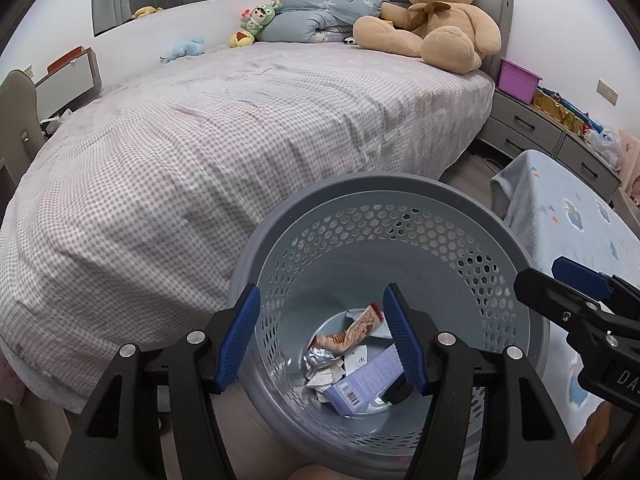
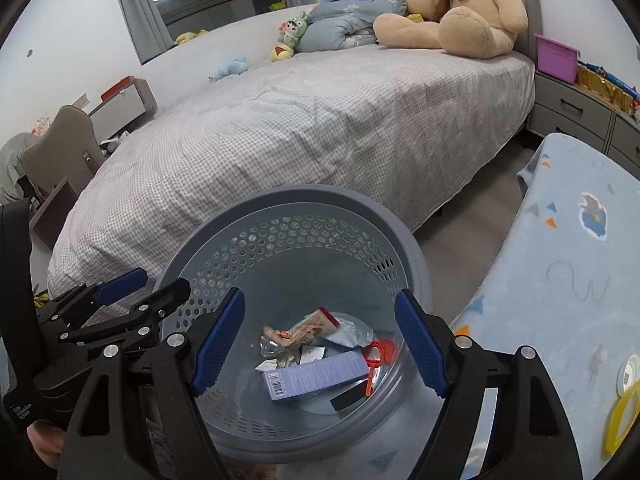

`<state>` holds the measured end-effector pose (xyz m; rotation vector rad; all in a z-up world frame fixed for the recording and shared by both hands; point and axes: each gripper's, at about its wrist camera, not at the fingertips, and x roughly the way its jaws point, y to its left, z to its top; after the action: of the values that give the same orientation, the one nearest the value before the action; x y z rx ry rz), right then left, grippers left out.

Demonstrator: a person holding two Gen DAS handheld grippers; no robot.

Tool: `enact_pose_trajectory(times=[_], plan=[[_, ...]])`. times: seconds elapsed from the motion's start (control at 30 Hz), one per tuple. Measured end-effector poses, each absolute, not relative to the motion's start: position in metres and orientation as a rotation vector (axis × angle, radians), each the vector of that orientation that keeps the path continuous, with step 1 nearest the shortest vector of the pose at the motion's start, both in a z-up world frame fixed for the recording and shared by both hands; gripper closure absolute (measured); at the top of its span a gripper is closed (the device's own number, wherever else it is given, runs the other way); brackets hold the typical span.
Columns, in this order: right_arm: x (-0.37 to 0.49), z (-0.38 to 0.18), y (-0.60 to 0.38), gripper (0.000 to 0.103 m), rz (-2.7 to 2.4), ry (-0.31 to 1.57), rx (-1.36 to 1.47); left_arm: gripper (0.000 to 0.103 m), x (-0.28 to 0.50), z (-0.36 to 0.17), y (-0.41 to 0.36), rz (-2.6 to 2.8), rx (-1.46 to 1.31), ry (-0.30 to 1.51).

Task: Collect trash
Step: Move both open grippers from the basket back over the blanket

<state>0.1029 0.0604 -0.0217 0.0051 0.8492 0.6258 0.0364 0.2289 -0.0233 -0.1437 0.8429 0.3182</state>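
1. Both claws hang over the grey perforated bin, which stands on the floor between the bed and a blanket-covered table.
2. Left claw: blue pads spread wide, nothing between them. Right claw: spread just as wide, also carrying nothing.
3. Down in the bin lies the trash: a lilac carton with a barcode, a red-and-white snack wrapper, crumpled foil, paper scraps, an orange plastic piece and something small and black.
4. My read: this is the drop-off point of a collecting round, both claws unloaded above the bin.
5. Anything left? On the table's near right edge sit a yellow ring and a white round lid; whether they count as trash I cannot tell. The bed shows only a teddy bear, small toys and folded bedding.
6. Next move, as I judge it: lift clear of the rim, swing the right claw toward the table, and line the pads either side of the thin ring. It lies flat on soft fabric and may slip.
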Motion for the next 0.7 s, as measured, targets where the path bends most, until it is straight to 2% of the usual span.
enact_pose_trajectory(times=[0.47, 0.57, 0.7], plan=[[0.094, -0.019, 0.05, 0.027, 0.601, 0.844, 0.013, 0.038, 0.032, -0.018, 0.223, 0.323, -0.127, 0.816], [0.09, -0.017, 0.045, 0.027, 0.591, 0.842, 0.018, 0.033, 0.031, -0.017, 0.221, 0.321, -0.124, 0.812], [0.085, -0.013, 0.038, 0.027, 0.574, 0.832, 0.024, 0.031, 0.028, -0.014, 0.218, 0.317, -0.119, 0.798]])
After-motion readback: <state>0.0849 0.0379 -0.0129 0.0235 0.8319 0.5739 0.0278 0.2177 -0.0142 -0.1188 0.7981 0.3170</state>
